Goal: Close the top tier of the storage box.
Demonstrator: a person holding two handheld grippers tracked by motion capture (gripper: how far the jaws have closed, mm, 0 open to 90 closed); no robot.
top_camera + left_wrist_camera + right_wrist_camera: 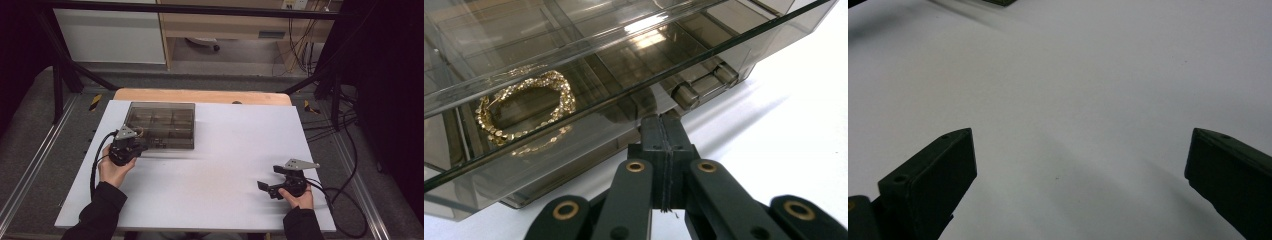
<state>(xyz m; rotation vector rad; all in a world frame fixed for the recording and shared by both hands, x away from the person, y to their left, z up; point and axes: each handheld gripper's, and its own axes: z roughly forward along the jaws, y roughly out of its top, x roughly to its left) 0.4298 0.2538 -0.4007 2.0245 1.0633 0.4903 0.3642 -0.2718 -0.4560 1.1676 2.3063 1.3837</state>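
Note:
A smoky clear plastic box with inner compartments lies at the back left of the white table. In the left gripper view a gold beaded bracelet rests coiled in one compartment behind the box wall. My left gripper is shut, its two jaws pressed flat together with nothing between them. Its tips touch the box's front just under the lid's edge, beside a hinge-like latch. From above, the left gripper sits at the box's near left corner. My right gripper rests open on the table at the front right; the same right gripper holds nothing.
Black cables trail from both grippers, one off the table's left side and one off its right. A wooden strip borders the table's far edge. Black frame posts stand around the table.

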